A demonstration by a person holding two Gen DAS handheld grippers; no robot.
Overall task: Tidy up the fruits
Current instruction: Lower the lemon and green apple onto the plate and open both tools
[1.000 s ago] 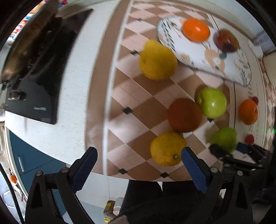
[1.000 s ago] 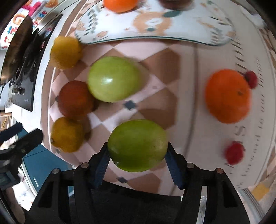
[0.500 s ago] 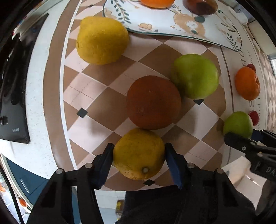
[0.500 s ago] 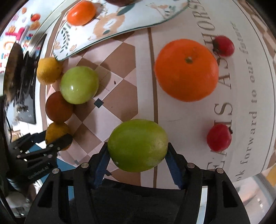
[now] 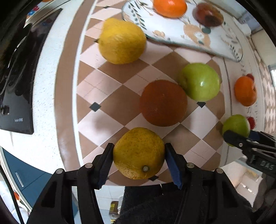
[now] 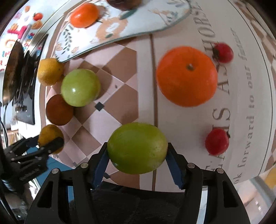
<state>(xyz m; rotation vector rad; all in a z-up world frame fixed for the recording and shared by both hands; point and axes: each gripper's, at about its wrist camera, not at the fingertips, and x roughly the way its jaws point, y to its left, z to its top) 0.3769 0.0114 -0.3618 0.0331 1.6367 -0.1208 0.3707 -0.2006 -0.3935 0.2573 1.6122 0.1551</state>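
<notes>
White counter [image 5: 43, 106], checkered mat [image 5: 107, 96], patterned plate [image 5: 198, 37], fruits, black stove [image 5: 15, 96]

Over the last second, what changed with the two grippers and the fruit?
The left gripper came down with jaws wide and closed them on the speckled yellow lemon. The right gripper kept its green fruit clamped and carried it sideways over the mat. The loose fruit on the mat and the two pieces on the tray stayed put.

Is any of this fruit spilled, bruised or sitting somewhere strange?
Nothing looks spilled or damaged. The odd part is only that most fruit lies loose on the checked mat while the patterned tray holds just an orange and a dark red fruit.
</notes>
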